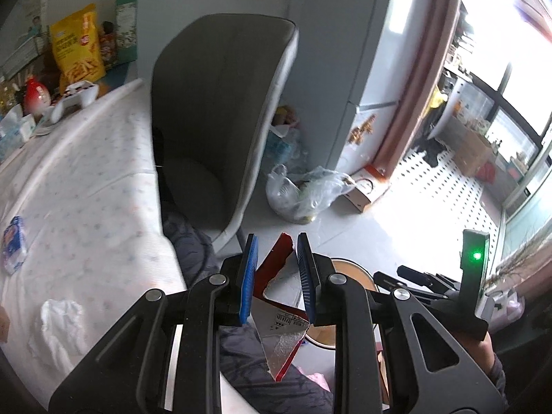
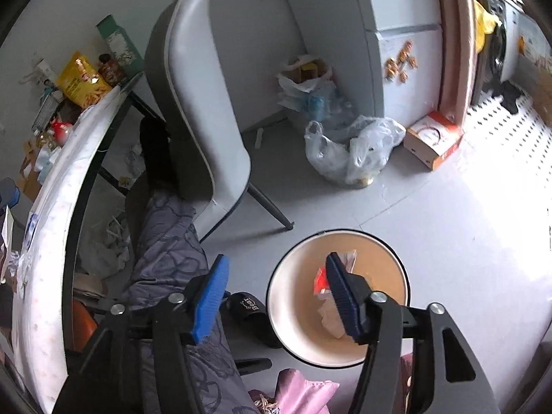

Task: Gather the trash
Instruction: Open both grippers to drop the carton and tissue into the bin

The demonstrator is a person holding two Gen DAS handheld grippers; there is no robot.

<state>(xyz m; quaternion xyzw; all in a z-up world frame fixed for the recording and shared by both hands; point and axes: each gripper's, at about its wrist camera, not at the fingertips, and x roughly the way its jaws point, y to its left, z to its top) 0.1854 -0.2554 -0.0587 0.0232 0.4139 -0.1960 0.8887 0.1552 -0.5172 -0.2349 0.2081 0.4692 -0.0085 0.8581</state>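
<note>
My left gripper (image 1: 276, 241) is shut on a torn red and silver wrapper (image 1: 279, 314) and holds it off the table's edge, above a grey-clad leg. A crumpled white tissue (image 1: 58, 324) and a blue packet (image 1: 13, 245) lie on the tablecloth at the left. My right gripper (image 2: 276, 265) is open and empty above the round cream bin (image 2: 296, 310) on the floor. The bin holds red and white scraps (image 2: 327, 307). The bin's rim shows in the left wrist view (image 1: 358, 269) behind my right gripper.
A grey chair (image 1: 220, 110) stands at the table (image 1: 96, 158). Snack bags and a game controller (image 1: 74, 98) sit at the table's far end. Plastic bags (image 2: 352, 151) and a cardboard box (image 2: 434, 138) lie on the floor by the fridge (image 2: 407, 62). A black slipper (image 2: 252, 314) lies beside the bin.
</note>
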